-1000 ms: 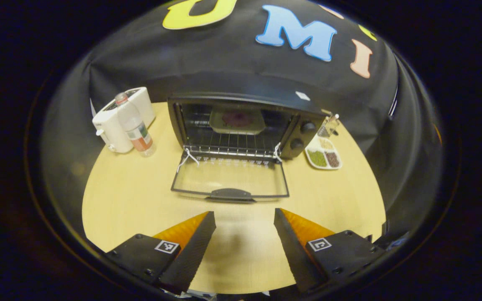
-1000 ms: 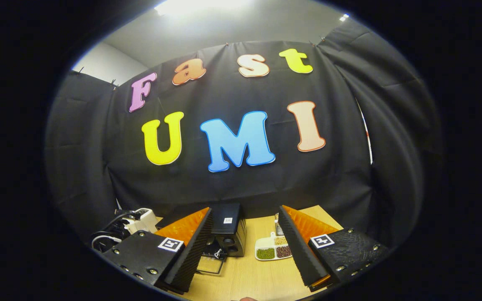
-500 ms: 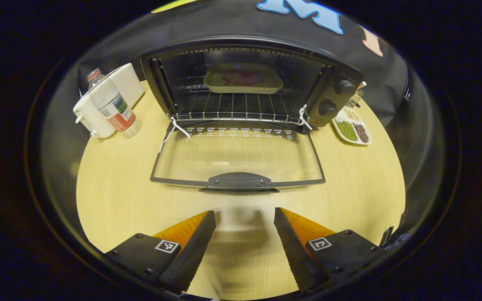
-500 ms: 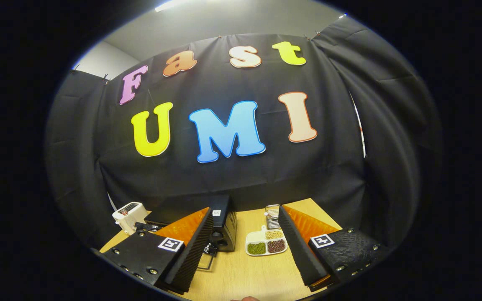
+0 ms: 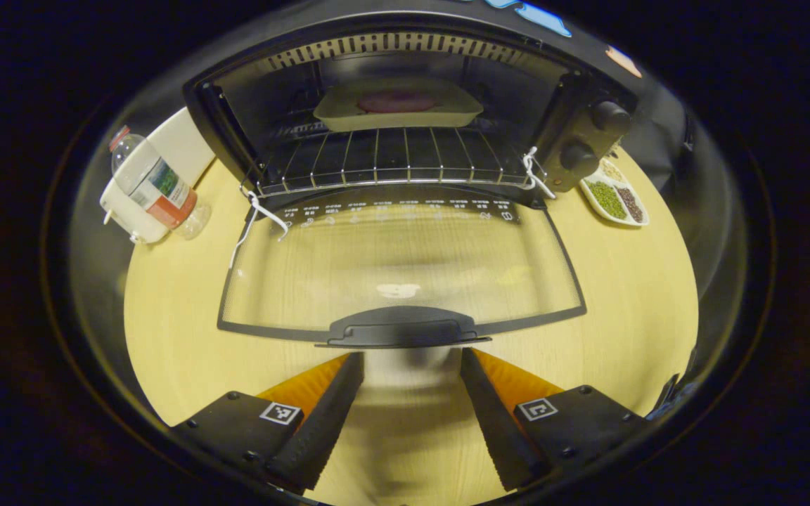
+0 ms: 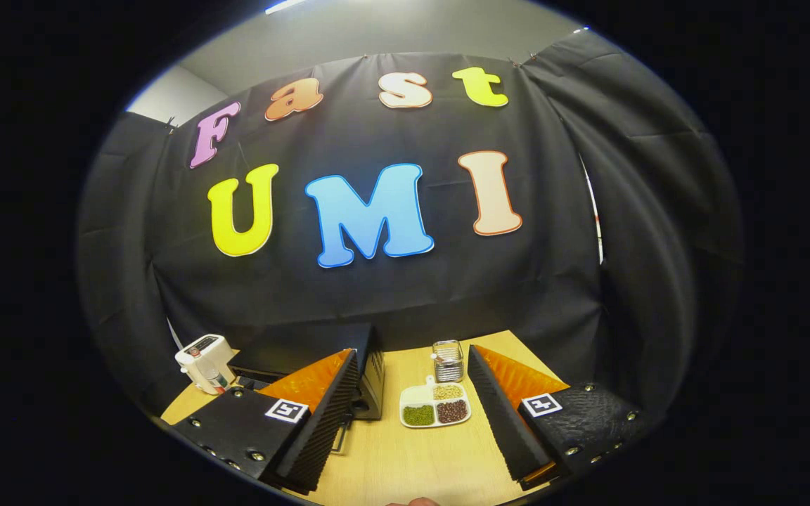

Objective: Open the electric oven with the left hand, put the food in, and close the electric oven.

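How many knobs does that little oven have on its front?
2. Both sit on the oven's right-hand panel, one above the other: the upper knob near the top corner, the lower knob just beneath it. Others could be hidden lower down.

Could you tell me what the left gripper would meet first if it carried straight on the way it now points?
Most likely the black handle on the front edge of the lowered glass oven door, just ahead of the open left gripper; depth is uncertain.
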Demonstrator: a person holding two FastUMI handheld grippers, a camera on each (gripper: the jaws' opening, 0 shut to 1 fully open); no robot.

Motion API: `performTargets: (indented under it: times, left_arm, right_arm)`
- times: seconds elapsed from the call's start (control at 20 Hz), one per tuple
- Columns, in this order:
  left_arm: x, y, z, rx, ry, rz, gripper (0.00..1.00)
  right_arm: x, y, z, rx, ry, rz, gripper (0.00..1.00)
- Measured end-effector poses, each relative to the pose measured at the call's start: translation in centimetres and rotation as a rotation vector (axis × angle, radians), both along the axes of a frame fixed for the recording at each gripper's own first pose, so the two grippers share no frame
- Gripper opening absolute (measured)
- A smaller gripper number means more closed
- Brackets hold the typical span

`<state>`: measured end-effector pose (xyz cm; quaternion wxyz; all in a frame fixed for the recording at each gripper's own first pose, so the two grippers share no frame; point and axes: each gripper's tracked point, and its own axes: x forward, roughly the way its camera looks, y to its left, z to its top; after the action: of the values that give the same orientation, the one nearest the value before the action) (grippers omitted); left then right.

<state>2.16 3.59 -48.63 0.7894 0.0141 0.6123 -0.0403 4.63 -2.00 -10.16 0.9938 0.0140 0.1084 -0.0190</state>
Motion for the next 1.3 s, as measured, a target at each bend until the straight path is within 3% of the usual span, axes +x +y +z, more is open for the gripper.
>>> performTargets:
  times: [0.1,0.2,0.25,0.4,0.5,0.6,0.7,1.15,1.2,1.25,1.3]
  left_arm:
    - [0.3,0.1,-0.3,0.002,0.003,0.003,0.93]
    - [0.6,0.1,-0.4,0.004,-0.001,-0.008,1.00]
    - [0.5,0.1,-0.6,0.007,0.005,-0.011,0.96]
    - [0.5,0.0,-0.3,0.000,0.006,-0.008,1.00]
    - [0.5,0.1,0.1,-0.003,-0.003,-0.007,0.97]
    - [0.4,0.1,0.9,-0.004,-0.017,-0.010,1.00]
    - [0.3,0.1,2.0,-0.010,-0.041,-0.010,0.96]
    - [0.9,-0.3,6.7,-0.051,-0.141,0.000,0.99]
    - [1.1,-0.3,6.9,-0.055,-0.149,0.002,0.95]
    - [1.3,-0.4,7.2,-0.060,-0.157,0.004,0.99]
    - [1.4,-0.4,7.5,-0.063,-0.167,0.007,0.95]
  right_arm:
    - [0.0,0.0,-0.4,0.007,0.011,-0.007,0.95]
    - [0.0,0.1,-0.5,0.008,0.016,-0.009,0.95]
    - [0.1,0.2,-0.6,0.007,0.019,-0.007,0.95]
    - [0.3,0.7,-0.9,0.007,0.028,0.003,0.95]
    - [0.3,1.1,-0.8,0.005,0.024,0.011,0.95]
    - [0.4,1.3,-0.8,0.003,0.021,0.017,0.95]
    - [0.5,1.5,-0.5,0.009,0.015,0.021,0.95]
    - [0.3,2.0,0.6,0.037,-0.008,0.022,0.95]
    - [0.3,2.0,0.6,0.038,-0.011,0.019,0.95]
    - [0.4,1.9,0.7,0.040,-0.012,0.017,0.95]
    - [0.3,1.9,0.6,0.042,-0.010,0.013,0.95]
